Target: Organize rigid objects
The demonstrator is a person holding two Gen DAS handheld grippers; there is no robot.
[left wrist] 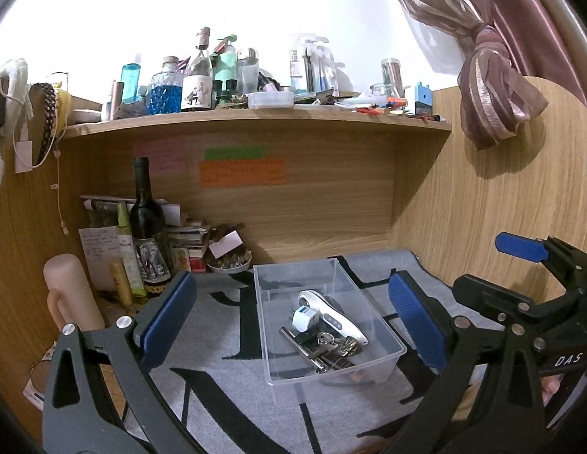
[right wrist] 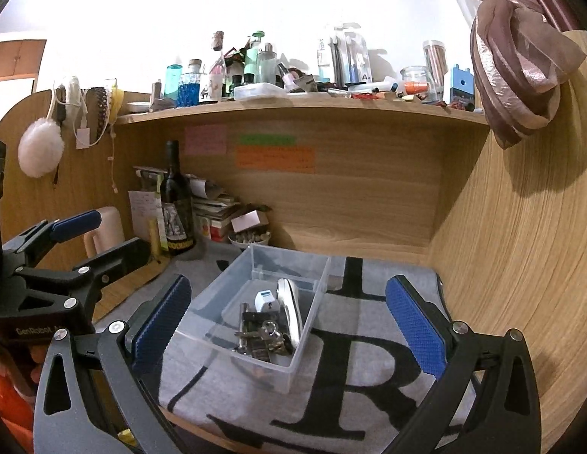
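A clear plastic box sits on a grey cloth with black letters. Inside lie a white handheld device, a white plug adapter, a bunch of keys and a metal rod. My left gripper is open wide just short of the box, with nothing between its blue pads. My right gripper is open wide too, facing the box from the right, with nothing in its jaws.
A dark wine bottle, a pale pink mug, stacked papers and a small bowl crowd the back left corner. A shelf full of bottles runs overhead. A wooden side panel closes the right.
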